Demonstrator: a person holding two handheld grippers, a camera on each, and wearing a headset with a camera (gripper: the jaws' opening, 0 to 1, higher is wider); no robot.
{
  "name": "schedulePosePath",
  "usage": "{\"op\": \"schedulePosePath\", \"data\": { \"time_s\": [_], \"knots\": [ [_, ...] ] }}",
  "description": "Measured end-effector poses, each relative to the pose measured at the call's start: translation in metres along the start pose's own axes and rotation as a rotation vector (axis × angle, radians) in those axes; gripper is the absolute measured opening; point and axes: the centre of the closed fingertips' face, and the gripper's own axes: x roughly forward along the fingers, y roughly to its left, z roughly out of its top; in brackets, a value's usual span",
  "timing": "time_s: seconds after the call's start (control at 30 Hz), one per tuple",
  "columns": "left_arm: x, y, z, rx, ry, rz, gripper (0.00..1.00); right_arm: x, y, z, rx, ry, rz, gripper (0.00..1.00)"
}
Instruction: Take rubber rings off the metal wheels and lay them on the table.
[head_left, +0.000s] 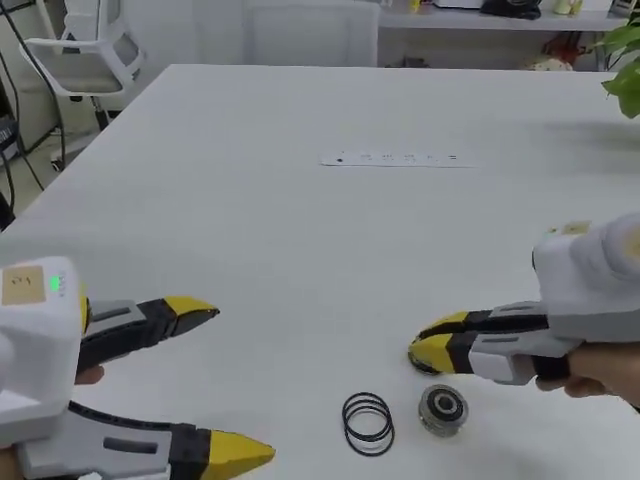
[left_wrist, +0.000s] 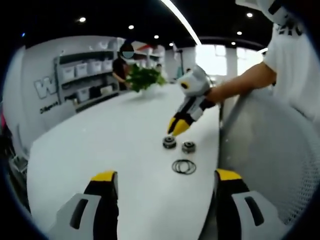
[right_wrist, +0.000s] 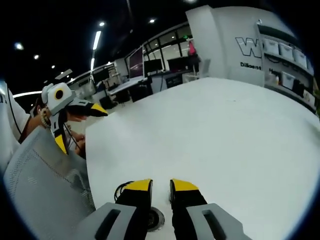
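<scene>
Just two metal wheels (left_wrist: 169, 142) (left_wrist: 188, 147); overlapping rubber rings (head_left: 368, 422)

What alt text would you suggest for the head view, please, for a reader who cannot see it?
On a white table, black rubber rings lie beside a metal wheel. The right gripper points in just beyond them, jaws close together; the left gripper is wide open.
</scene>
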Motion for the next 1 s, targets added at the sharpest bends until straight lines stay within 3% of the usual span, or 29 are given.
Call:
{"op": "schedulePosePath", "data": {
  "time_s": [0.13,0.43,0.7,0.9,1.0],
  "knots": [
    [-0.002,0.006,0.021,0.044,-0.016,-0.004,0.81,-0.005,-0.009,0.001,0.02,-0.014,-0.027,0.12],
    [0.002,0.011,0.066,0.137,-0.057,-0.065,0.81,-0.014,-0.025,-0.008,0.063,-0.009,-0.059,0.12],
    [0.027,0.011,0.104,0.235,-0.079,-0.131,0.81,-0.023,-0.048,-0.035,0.13,0.047,-0.113,0.11],
    [0.053,0.011,0.131,0.287,-0.114,-0.17,0.8,-0.023,-0.05,-0.041,0.147,0.059,-0.116,0.11],
    [0.066,0.016,0.137,0.289,-0.119,-0.176,0.79,-0.022,-0.048,-0.043,0.144,0.067,-0.109,0.12]
  ]
}}
